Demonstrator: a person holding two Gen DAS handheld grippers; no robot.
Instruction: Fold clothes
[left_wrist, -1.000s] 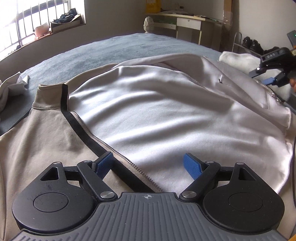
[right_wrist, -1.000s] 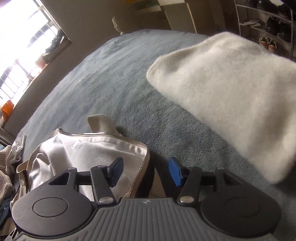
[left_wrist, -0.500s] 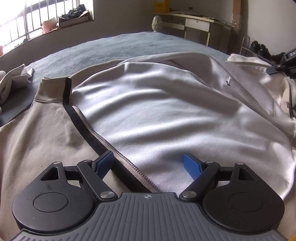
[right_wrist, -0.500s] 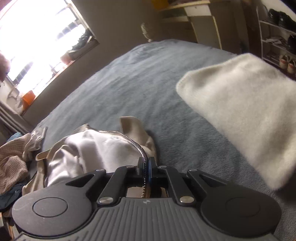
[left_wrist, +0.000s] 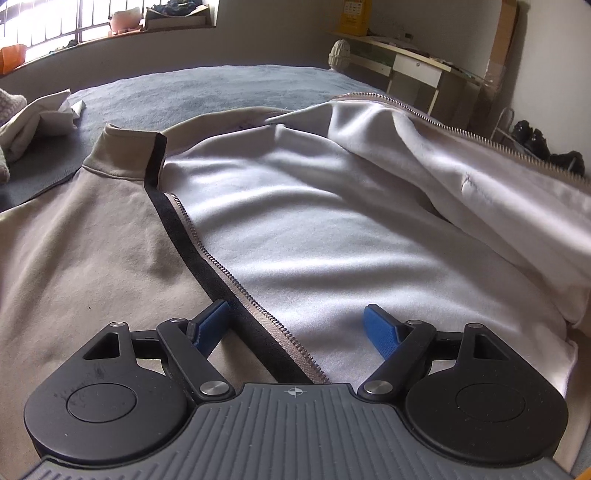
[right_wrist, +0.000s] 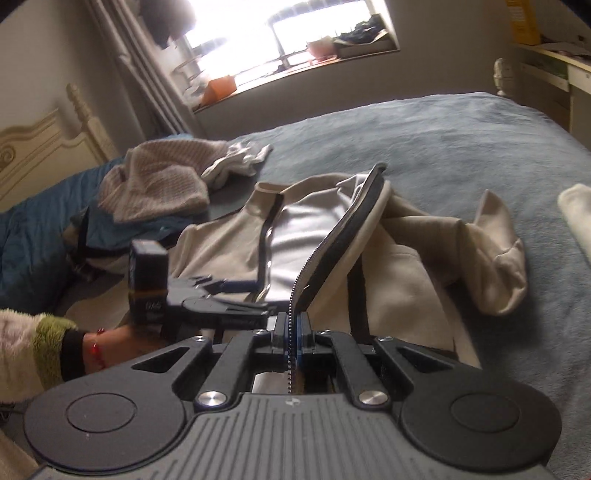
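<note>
Between the pressed-together jaws of the right gripper (right_wrist: 293, 334), the zipper edge (right_wrist: 334, 243) of the beige jacket (right_wrist: 402, 291) is pinched and raised off the blue bed (right_wrist: 424, 140). The left gripper (left_wrist: 297, 326) holds its jaws spread over the jacket's other zipper edge, pinching nothing. Beyond the jaws, crumpled clothes (right_wrist: 159, 184) lie near the headboard (right_wrist: 40, 136).
</note>
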